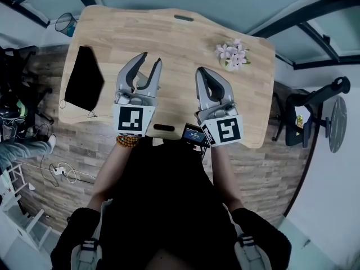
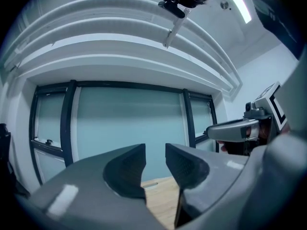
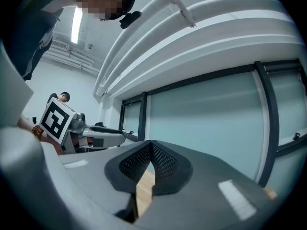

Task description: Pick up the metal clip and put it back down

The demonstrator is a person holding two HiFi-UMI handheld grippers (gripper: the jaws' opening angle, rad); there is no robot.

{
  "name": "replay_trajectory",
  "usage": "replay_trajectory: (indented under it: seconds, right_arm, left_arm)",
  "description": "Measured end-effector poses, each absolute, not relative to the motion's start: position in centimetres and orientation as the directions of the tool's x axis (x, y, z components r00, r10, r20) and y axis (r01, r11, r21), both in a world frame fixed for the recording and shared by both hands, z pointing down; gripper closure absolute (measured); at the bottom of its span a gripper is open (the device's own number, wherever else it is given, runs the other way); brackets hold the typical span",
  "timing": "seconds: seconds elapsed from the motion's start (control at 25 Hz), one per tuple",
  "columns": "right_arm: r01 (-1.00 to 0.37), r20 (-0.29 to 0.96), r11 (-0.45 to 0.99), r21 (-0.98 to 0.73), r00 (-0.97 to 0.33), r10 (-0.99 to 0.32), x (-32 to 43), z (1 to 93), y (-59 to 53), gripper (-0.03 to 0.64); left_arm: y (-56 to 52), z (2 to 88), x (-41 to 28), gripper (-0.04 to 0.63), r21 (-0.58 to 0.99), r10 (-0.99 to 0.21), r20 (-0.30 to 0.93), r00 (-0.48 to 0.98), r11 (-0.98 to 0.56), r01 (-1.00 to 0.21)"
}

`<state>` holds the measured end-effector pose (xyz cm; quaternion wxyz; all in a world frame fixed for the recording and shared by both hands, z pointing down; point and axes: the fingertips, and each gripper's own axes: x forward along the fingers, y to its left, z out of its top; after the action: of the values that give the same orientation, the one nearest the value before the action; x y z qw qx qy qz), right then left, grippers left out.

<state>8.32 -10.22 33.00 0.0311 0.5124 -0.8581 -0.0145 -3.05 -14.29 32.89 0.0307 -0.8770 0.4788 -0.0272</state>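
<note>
I cannot make out a metal clip in any view. In the head view both grippers are held above the near half of the light wooden table (image 1: pixel 174 44), tilted upward. My left gripper (image 1: pixel 152 61) is open with a narrow gap and nothing in it. My right gripper (image 1: pixel 201 72) is shut and empty. The left gripper view looks at windows and ceiling; its gripper (image 2: pixel 155 158) shows a gap, with the right gripper (image 2: pixel 235 130) off to the side. In the right gripper view the pads (image 3: pixel 163 162) meet at the tip, and the left gripper (image 3: pixel 98 135) shows at left.
A black cloth (image 1: pixel 83 80) lies at the table's left end. A small pot of pink flowers (image 1: pixel 233 55) stands at the far right. Dark slots sit at the near edge (image 1: pixel 163 128) and far edge (image 1: pixel 183 18). A black office chair (image 1: pixel 306 108) stands to the right.
</note>
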Motion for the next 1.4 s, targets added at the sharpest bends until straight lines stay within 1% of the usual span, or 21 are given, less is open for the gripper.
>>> replay_trajectory:
  seconds: [0.12,0.28,0.68,0.92,1.4]
  right_arm:
    - [-0.878,0.030,0.474,0.061,-0.473,-0.880,8.4,32.7,-10.1,0.594]
    - [-0.879,0.025,0.473,0.060,-0.472,-0.881,8.4,32.4,-10.0,0.594]
    - [-0.882,0.020,0.467,0.062,-0.466,-0.884,8.7,32.4,-9.6,0.594]
    - [-0.886,0.025,0.460,0.063,-0.460,-0.888,9.2,32.6,-9.4,0.595]
    - [-0.897,0.044,0.434,0.080,-0.432,-0.901,10.4,33.1,-8.6,0.598]
  left_arm:
    - [-14.0,32.1,-2.5,0.498,-0.071,-0.832,-0.001,0.555,-0.554,-0.830]
    - [-13.6,31.5,-2.2,0.591,-0.075,-0.826,-0.015,0.563,-0.560,-0.825]
    - [-13.2,31.4,-1.1,0.594,-0.102,-0.807,-0.003,0.591,-0.587,-0.803]
    - [-13.0,32.7,-0.7,0.595,-0.091,-0.809,0.032,0.586,-0.587,-0.805]
    - [-12.4,33.1,0.3,0.595,-0.088,-0.794,0.039,0.607,-0.608,-0.789]
